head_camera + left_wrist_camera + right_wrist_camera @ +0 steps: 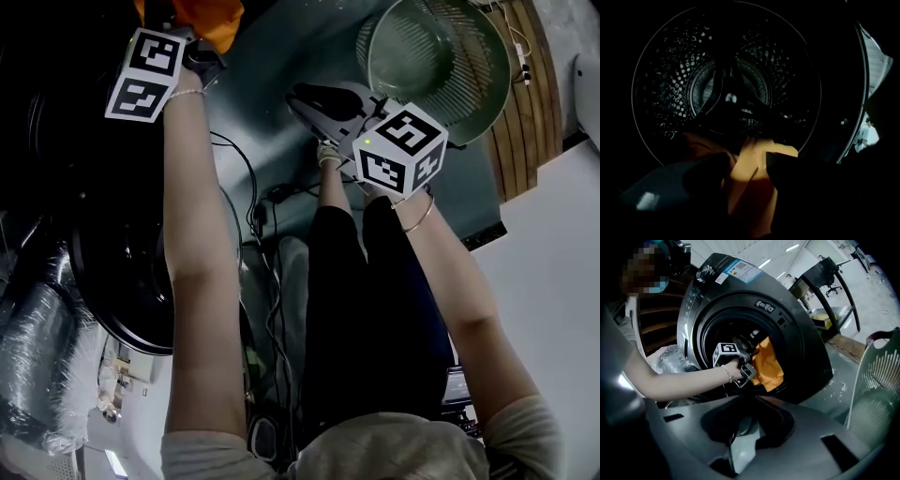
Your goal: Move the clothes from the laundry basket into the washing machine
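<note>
An orange garment (750,173) sits bunched between the jaws of my left gripper (747,161), which is shut on it. The gripper is at the mouth of the washing machine's dark perforated drum (726,79). From the right gripper view the orange garment (768,363) hangs in the round opening of the grey washing machine (797,338), beside the left gripper (740,364). My right gripper (746,398) is held back low in front of the machine, jaw tips together, nothing in them. In the head view it (309,98) points towards the pale green laundry basket (441,56), in which I see no clothes.
The machine's round door (131,272) stands open at the left. Black cables (258,202) trail over the wet-looking floor. A plastic-wrapped bundle (37,347) lies beside the door. A wooden board (525,103) is past the basket (876,380), and a black frame (825,282) stands behind the machine.
</note>
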Demonstrator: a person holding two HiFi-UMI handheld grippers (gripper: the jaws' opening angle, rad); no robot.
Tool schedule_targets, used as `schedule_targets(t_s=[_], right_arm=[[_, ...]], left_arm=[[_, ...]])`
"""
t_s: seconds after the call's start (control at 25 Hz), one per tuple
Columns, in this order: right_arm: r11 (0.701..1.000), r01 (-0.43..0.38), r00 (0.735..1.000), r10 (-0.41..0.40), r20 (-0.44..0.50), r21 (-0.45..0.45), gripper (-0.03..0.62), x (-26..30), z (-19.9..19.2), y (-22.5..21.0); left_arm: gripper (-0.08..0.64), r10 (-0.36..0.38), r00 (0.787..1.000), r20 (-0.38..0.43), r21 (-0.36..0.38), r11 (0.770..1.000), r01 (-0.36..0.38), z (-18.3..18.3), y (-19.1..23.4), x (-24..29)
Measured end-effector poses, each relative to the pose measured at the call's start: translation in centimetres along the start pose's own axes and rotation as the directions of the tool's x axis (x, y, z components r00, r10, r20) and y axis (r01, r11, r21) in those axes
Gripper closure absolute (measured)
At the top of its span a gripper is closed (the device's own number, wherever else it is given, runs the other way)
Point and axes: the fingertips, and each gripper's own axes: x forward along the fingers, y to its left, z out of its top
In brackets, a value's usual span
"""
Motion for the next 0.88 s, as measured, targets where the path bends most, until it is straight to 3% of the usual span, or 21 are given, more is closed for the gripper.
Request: schedule_targets(t_s=[0.2,0.32,0.4,0.64,0.8,0.88], right_arm=[[1.0,0.009,1.0,-0.009,0.001,-0.007,0.515,-0.1,0.2,-0.2],[1.0,0.013,0.999,-0.014,0.032,0.021,0.515,-0.5,0.7,-0.3],[0.999,0.017,0.999,-0.018,0.036,0.032,0.515,-0.5,0.7,-0.5],[0.999,0.039,0.999,-0.039,-0.001,-0.012,0.515,-0.4,0.4,-0.7],[0.998,0.045,0.999,-0.046,-0.027,-0.037,0.515,-0.4,-0.2,-0.9],[0.998,0.043,0.998,-0.045,-0.034,-0.037,0.515,-0.3,-0.4,-1.0]], left_arm=[[0.205,0.026,0.999,-0.018,-0.001,1.0,-0.026,-0.8,0.2,-2.0],[0.195,0.04,0.998,-0.042,-0.023,0.999,-0.041,-2.4,0.7,-4.7],[0.19,0.042,0.994,-0.1,-0.035,0.998,-0.045,-4.8,0.9,-5.7],[0.184,0.056,0.954,-0.295,0.002,0.998,-0.059,-12.5,0.5,-5.9],[0.186,0.047,0.928,-0.369,-0.022,0.998,-0.059,-14.8,0.5,-4.6],[0.186,0.039,0.93,-0.366,-0.03,0.998,-0.054,-14.8,0.6,-3.8]])
